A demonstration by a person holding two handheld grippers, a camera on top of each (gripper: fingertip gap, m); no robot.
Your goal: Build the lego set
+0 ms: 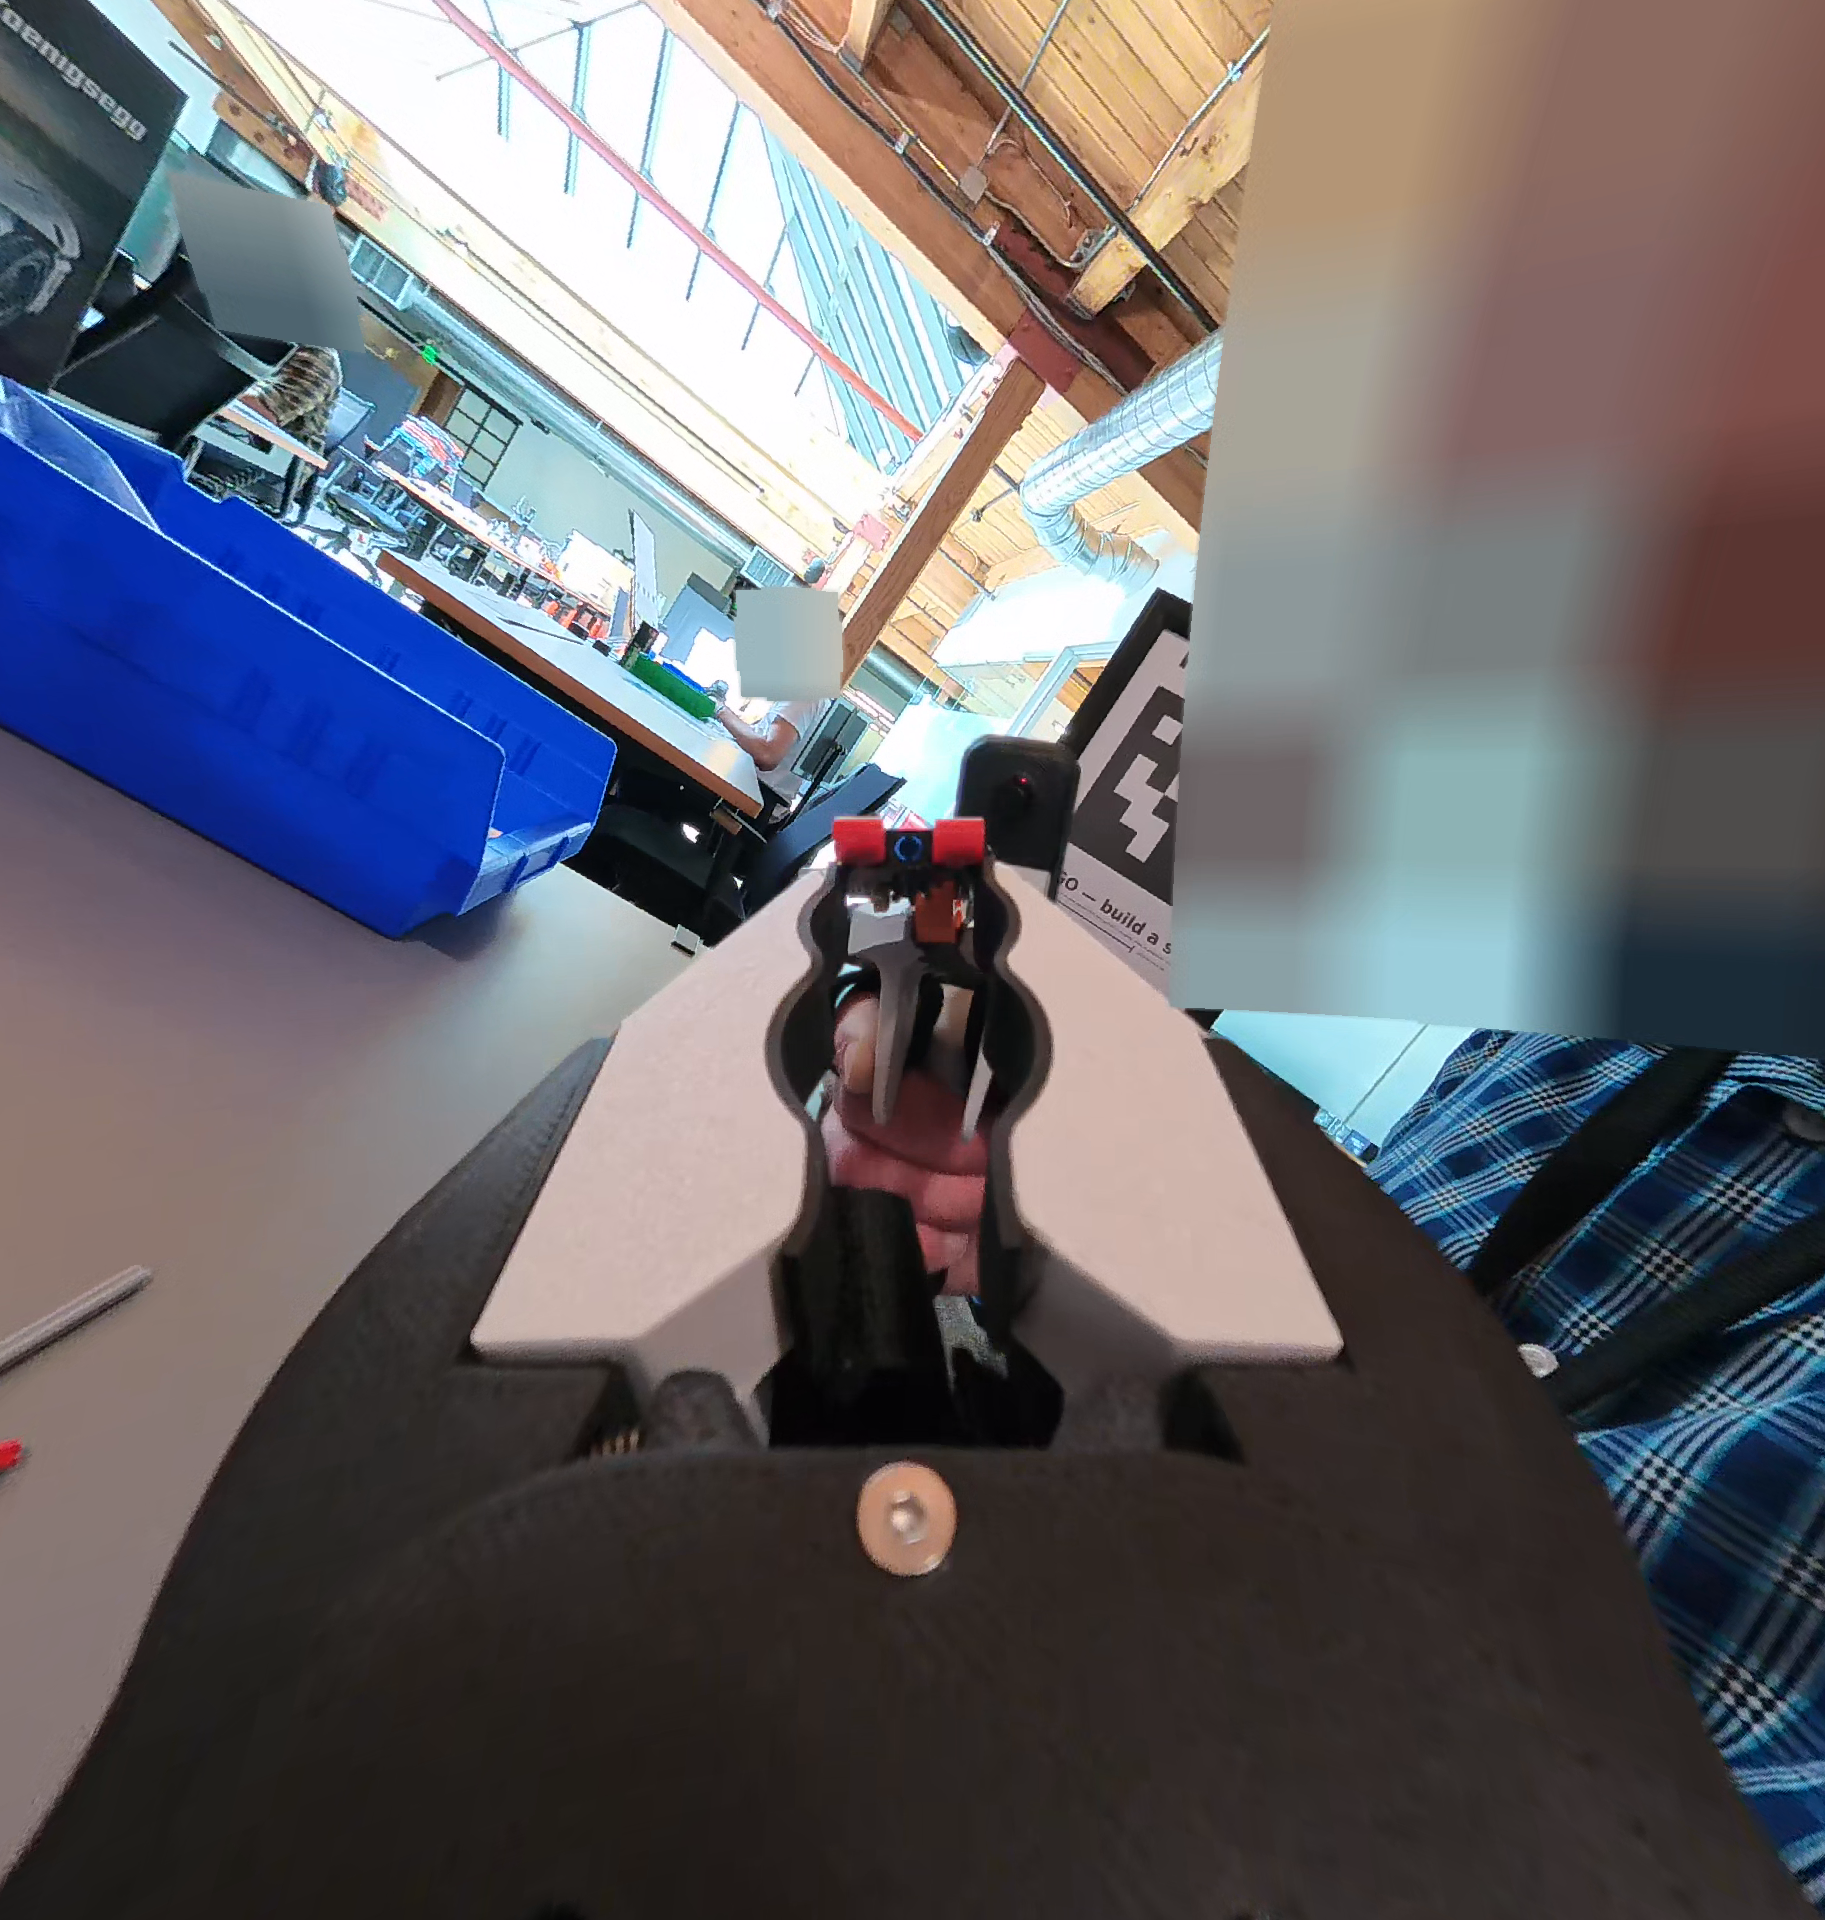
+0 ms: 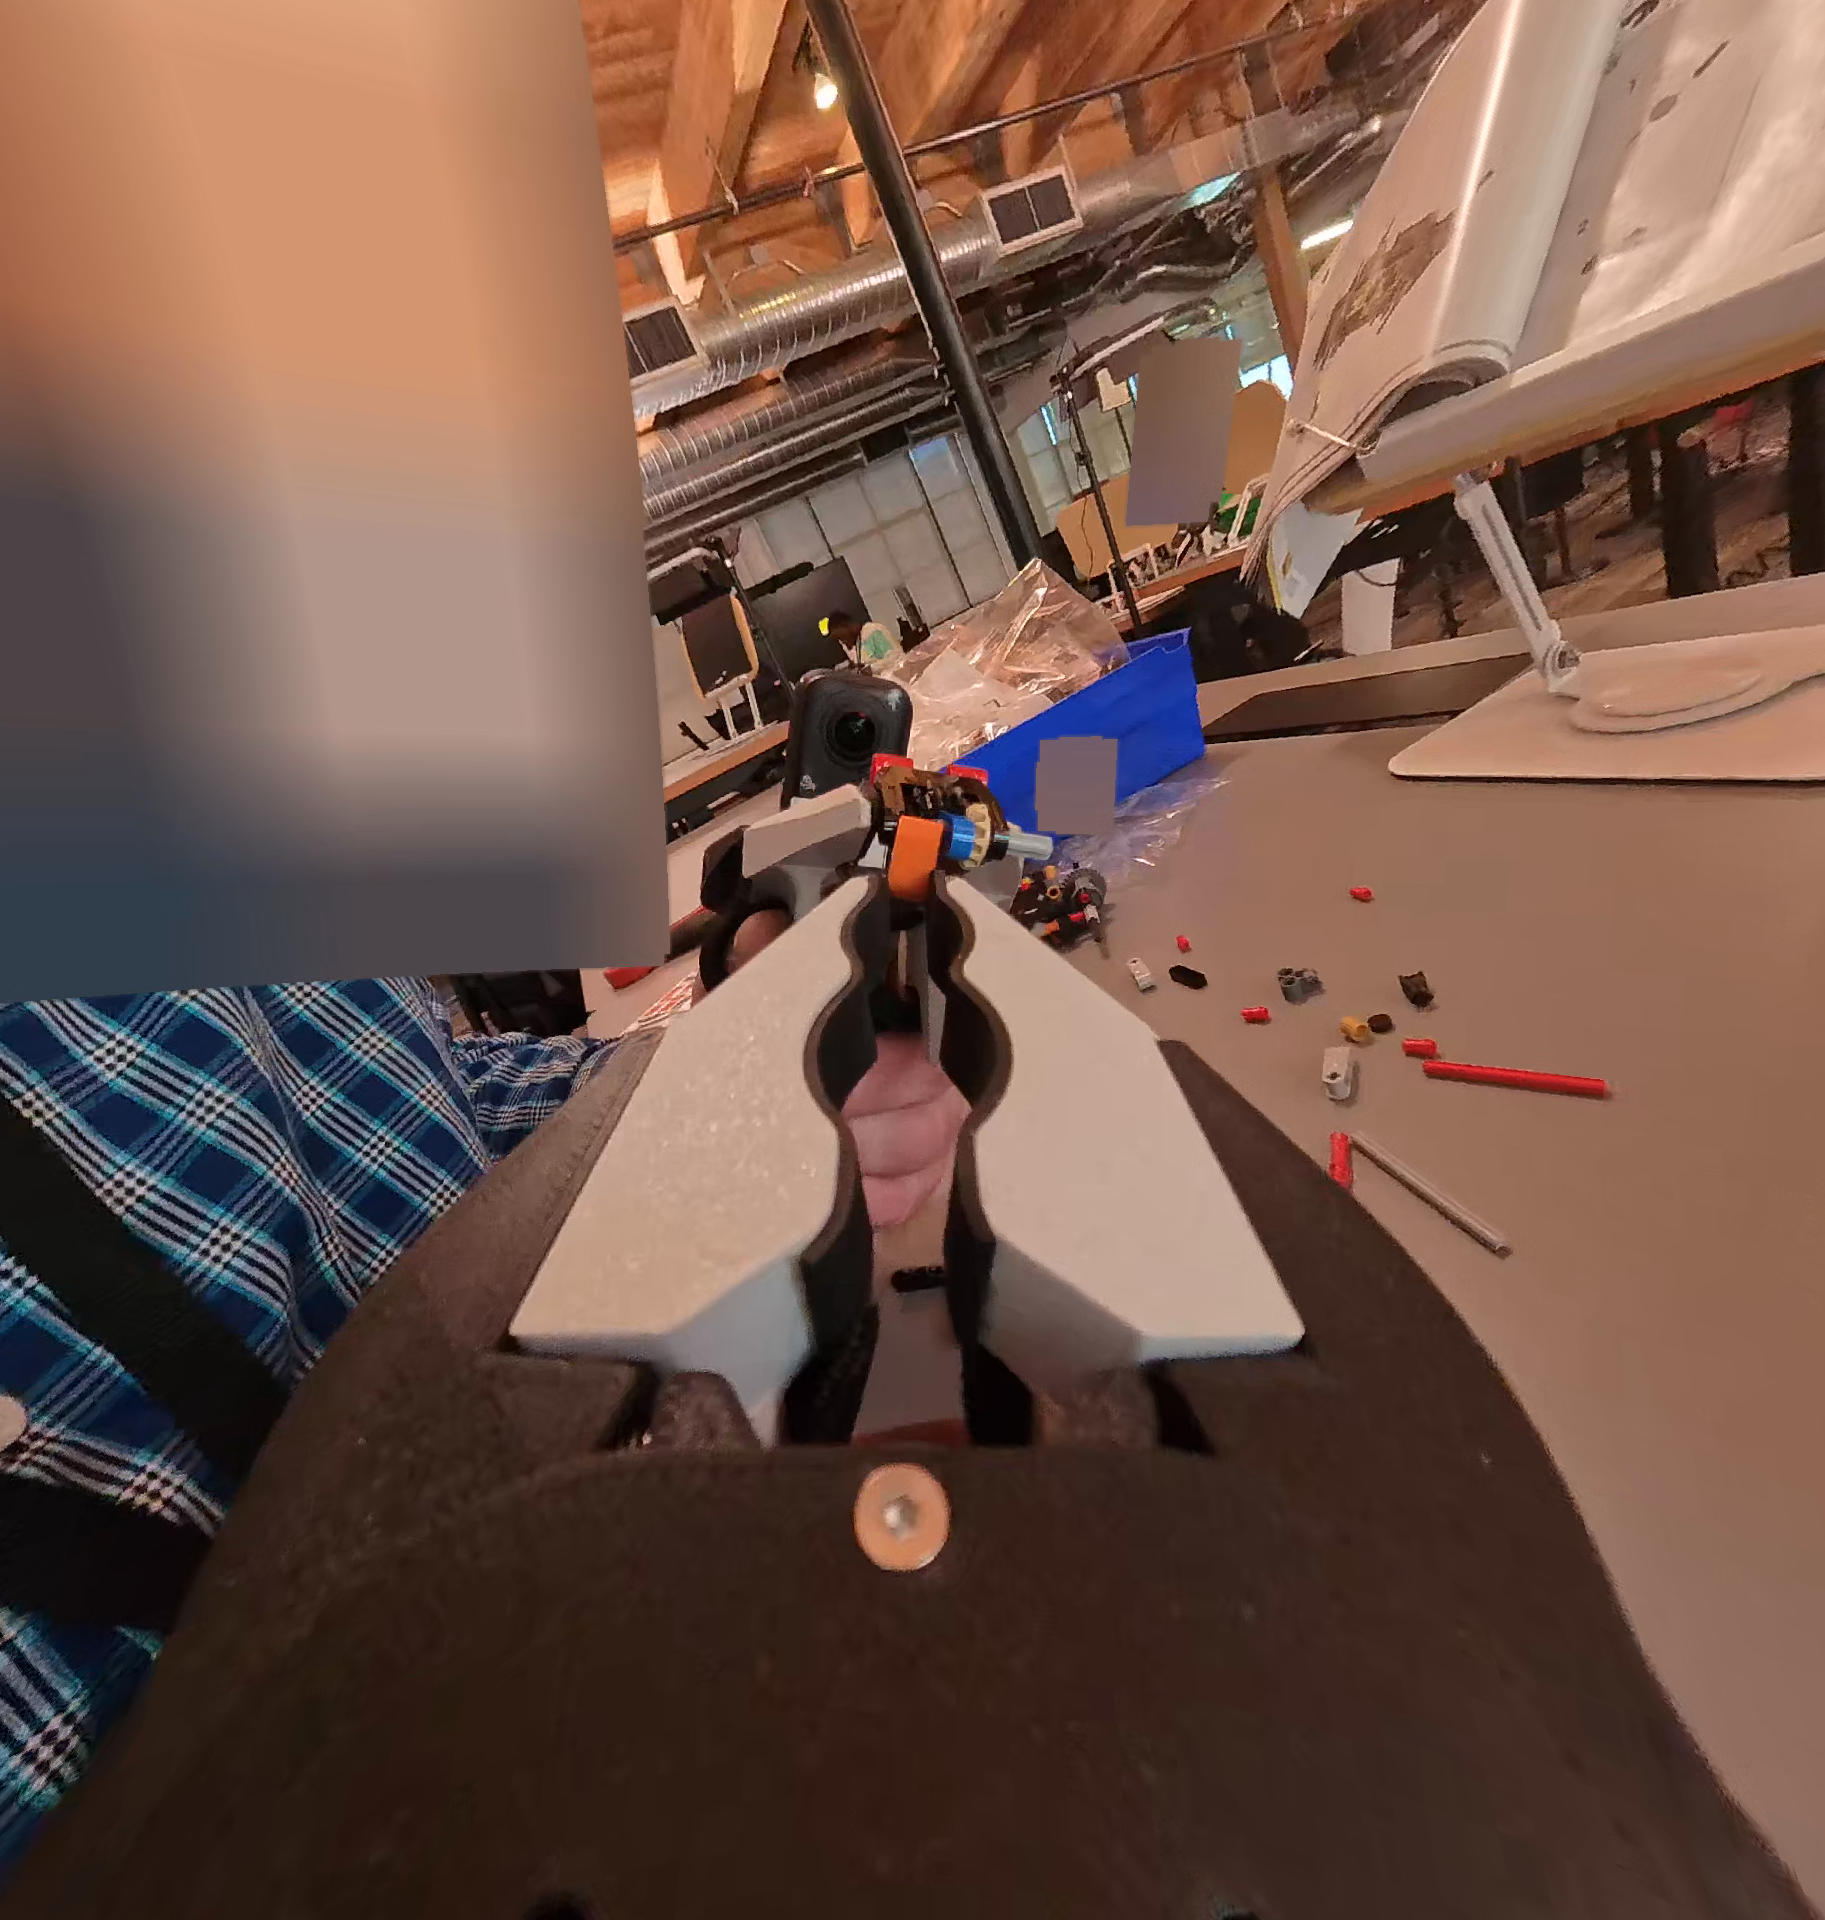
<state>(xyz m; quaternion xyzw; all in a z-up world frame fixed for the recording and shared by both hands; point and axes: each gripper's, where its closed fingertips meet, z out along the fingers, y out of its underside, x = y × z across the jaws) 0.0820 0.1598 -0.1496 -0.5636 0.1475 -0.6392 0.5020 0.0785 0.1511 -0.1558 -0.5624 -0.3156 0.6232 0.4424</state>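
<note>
A small lego assembly [image 2: 934,826] is held up off the table, pinched at the fingertips. It is built of black, orange, blue and tan parts, with red pieces at its upper edge and a grey axle projecting to the right. Loose pieces are scattered on the grey table: a long red axle [image 2: 1514,1080], a grey rod [image 2: 1427,1192], small red pins [image 2: 1339,1155] and a second small assembly [image 2: 1064,902] nearer the bin.
</note>
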